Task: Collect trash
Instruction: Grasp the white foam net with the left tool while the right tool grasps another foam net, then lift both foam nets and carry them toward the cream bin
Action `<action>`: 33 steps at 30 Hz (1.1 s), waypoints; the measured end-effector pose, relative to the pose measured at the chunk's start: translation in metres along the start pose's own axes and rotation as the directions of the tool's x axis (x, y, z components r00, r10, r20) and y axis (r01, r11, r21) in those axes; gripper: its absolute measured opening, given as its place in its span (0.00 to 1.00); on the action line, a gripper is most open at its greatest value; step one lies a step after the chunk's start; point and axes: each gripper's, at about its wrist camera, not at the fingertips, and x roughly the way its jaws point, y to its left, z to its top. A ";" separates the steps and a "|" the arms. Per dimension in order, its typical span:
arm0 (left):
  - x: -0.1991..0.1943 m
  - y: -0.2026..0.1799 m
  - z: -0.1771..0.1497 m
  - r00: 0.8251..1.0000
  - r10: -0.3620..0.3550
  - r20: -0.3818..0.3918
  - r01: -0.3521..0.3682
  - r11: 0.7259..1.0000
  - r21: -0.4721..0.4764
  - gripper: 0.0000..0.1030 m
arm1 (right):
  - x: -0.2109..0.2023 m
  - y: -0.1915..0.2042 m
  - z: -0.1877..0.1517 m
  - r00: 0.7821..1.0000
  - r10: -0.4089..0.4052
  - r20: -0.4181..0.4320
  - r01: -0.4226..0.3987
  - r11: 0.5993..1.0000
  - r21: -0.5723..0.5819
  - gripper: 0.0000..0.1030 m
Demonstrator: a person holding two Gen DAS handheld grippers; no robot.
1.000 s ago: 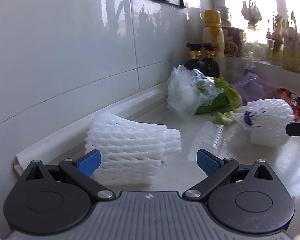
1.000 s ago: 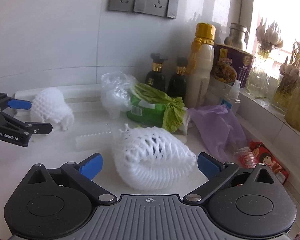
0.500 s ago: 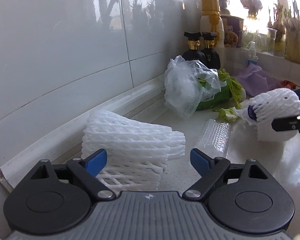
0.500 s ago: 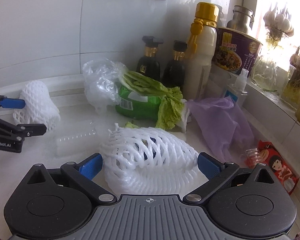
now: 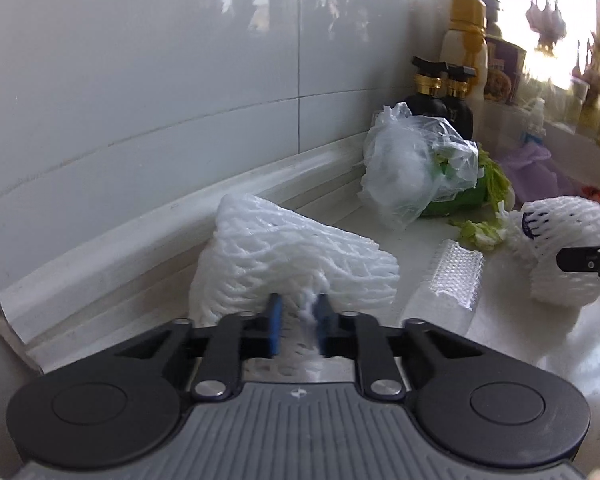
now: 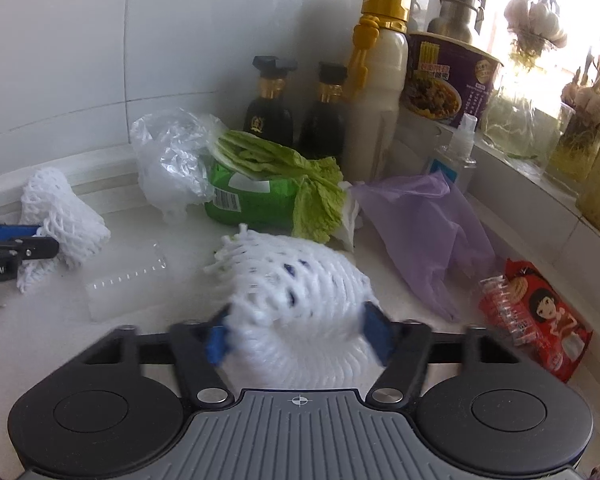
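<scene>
Foam net, left: your left gripper (image 5: 298,322) has just been closing and now pinches the near edge of the flattened white foam fruit net (image 5: 288,256); the mesh bunches between the blue pads.
Foam net, right: your right gripper (image 6: 298,338) has just been closing around the rounder foam net (image 6: 296,300); both pads press its sides and dent it.
Position, left net: directly ahead of the left claw, lying on the white counter (image 5: 512,344) just beside the wall's base strip.
Long axis, left net: runs across the claw line, the broad end toward the wall side, the flattened open end pointing right.
Position, right net: directly ahead of the right claw; its frayed, gathered end points away, toward the green packet (image 6: 256,200).
Nearer hand: each net sits at its own claw; do not cross over.
Between the claws: a clear ribbed plastic tray (image 5: 448,280) lies untouched.
Next move, judged: lift both nets clear together.
</scene>
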 end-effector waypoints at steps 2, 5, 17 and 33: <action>-0.003 0.003 0.000 1.000 -0.006 -0.006 0.006 1.000 -0.022 0.08 | -0.003 0.001 0.001 1.000 -0.007 -0.002 0.007 1.000 -0.004 0.34; -0.009 0.004 0.001 1.000 -0.008 -0.009 0.008 1.000 -0.027 0.06 | -0.010 0.001 0.002 1.000 -0.014 -0.004 0.015 1.000 0.010 0.29; -0.043 0.015 -0.004 0.998 -0.046 -0.030 0.044 0.996 -0.071 0.05 | -0.056 0.011 -0.002 0.999 0.025 0.024 -0.026 0.999 0.043 0.28; -0.114 0.016 -0.032 0.991 -0.135 0.012 0.135 0.987 -0.083 0.05 | -0.122 0.058 -0.029 0.986 0.164 0.017 -0.164 0.986 0.021 0.29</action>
